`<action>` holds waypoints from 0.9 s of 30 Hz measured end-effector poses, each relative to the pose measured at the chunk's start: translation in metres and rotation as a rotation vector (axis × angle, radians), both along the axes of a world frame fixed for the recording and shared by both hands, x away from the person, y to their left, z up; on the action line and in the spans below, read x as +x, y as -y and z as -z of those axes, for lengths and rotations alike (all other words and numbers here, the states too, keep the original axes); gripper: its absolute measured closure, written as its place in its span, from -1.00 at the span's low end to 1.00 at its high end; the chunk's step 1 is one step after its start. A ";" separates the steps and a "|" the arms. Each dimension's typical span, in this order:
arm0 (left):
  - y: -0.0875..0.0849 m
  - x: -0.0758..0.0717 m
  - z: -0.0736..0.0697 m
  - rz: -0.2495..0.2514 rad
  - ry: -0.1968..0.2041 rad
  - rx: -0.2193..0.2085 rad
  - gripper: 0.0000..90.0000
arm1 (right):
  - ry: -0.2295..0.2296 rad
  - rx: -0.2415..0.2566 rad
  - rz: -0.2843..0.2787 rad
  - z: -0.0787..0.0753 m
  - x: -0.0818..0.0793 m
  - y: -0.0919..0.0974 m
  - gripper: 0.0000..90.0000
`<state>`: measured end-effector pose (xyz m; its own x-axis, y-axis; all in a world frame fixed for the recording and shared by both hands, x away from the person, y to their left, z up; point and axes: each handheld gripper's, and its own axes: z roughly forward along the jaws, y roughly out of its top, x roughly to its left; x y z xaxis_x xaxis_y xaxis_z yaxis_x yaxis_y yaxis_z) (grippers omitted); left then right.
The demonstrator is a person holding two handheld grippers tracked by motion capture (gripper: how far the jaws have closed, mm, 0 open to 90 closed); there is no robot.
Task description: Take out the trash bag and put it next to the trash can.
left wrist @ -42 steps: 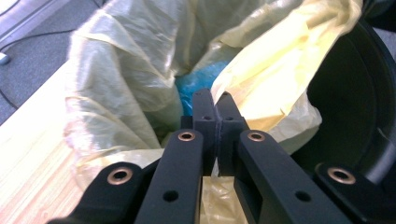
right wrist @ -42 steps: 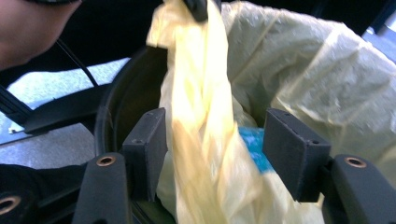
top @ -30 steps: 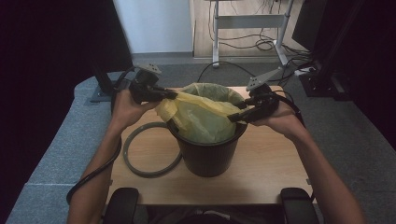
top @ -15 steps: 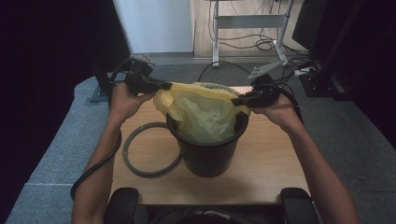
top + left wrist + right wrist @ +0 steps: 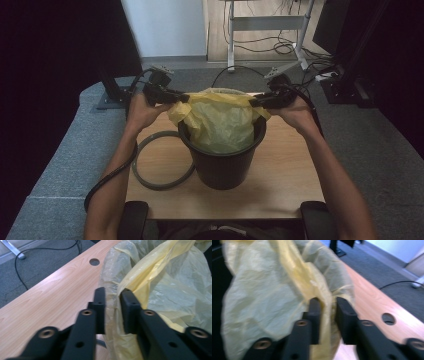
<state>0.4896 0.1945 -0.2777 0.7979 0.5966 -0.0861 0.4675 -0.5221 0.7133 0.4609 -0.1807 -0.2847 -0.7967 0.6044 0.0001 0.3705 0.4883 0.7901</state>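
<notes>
Stretching yellow bag (image 5: 220, 122) mouth across black bucket (image 5: 222, 160) at worktop (image 5: 280, 165) centre. Left tongs (image 5: 182, 98) and right tongs (image 5: 254, 102) at opposite bag edges, jaws just eased open to narrow gap, film between pads, not pinched. Bag body already inside bucket; rim not yet folded over. Grey ring (image 5: 162, 160) lying beside bucket, unused.

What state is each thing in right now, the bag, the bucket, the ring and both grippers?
Yellow bag: in the bucket, mouth stretched wide between both grippers.
Black bucket: upright on the table, bag not yet folded over its rim.
Grey ring: flat on the table, left of the bucket.
Left gripper: jaws just opened slightly, bag film between them.
Right gripper: jaws just opened slightly, bag film between them.
</notes>
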 end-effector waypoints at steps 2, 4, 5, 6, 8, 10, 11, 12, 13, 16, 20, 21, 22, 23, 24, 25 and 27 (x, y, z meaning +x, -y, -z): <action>-0.001 0.001 0.001 -0.012 0.003 0.000 0.45 | 0.008 -0.019 0.030 0.002 0.003 0.000 0.24; -0.003 0.003 0.002 -0.020 -0.003 -0.010 0.34 | -0.003 -0.023 0.060 0.004 0.008 0.002 -0.04; -0.004 0.004 0.002 -0.023 -0.006 -0.012 0.28 | -0.005 -0.023 0.075 0.006 0.010 0.002 -0.14; -0.004 0.005 0.002 -0.025 -0.009 -0.016 0.25 | -0.013 -0.024 0.082 0.007 0.012 0.003 -0.21; -0.005 0.004 0.002 0.000 -0.022 -0.060 0.19 | -0.025 -0.023 0.101 0.010 0.016 0.003 -0.32; -0.002 0.004 0.002 0.021 -0.039 -0.081 0.16 | -0.033 -0.026 0.101 0.013 0.019 0.003 -0.34; 0.001 0.003 0.003 0.019 -0.035 -0.052 0.14 | -0.037 -0.026 0.102 0.014 0.021 0.003 -0.34; 0.003 0.004 0.005 0.020 -0.039 -0.036 0.13 | -0.045 -0.027 0.103 0.014 0.021 0.002 -0.33; 0.006 0.005 0.007 0.026 -0.051 -0.027 0.12 | -0.045 -0.029 0.098 0.015 0.022 0.002 -0.31; 0.011 0.007 0.012 0.024 -0.069 0.005 0.11 | -0.063 -0.029 0.083 0.017 0.025 0.001 -0.16; 0.017 0.008 0.013 0.051 -0.077 0.008 0.40 | -0.085 -0.016 0.038 0.017 0.025 -0.002 0.23; 0.020 0.007 0.013 0.048 -0.068 0.019 0.49 | -0.085 -0.020 0.029 0.016 0.025 -0.004 0.34; 0.021 0.006 0.011 0.041 -0.057 0.035 0.51 | -0.085 -0.023 0.020 0.016 0.024 -0.005 0.45; 0.023 0.004 0.010 0.033 -0.045 0.052 0.54 | -0.082 -0.029 0.017 0.015 0.024 -0.006 0.50; 0.025 0.002 0.008 0.028 -0.027 0.070 0.57 | -0.074 -0.042 0.024 0.014 0.023 -0.007 0.52; 0.027 -0.001 0.005 0.024 0.006 0.088 0.61 | -0.068 -0.052 0.028 0.013 0.022 -0.008 0.54; 0.029 -0.007 -0.001 0.015 0.058 0.097 0.73 | -0.039 -0.067 0.043 0.010 0.020 -0.010 0.62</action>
<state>0.4829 0.1650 -0.2767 0.8085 0.5882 0.0181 0.4187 -0.5967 0.6845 0.4805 -0.1707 -0.2944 -0.7700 0.6380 -0.0107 0.4223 0.5221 0.7410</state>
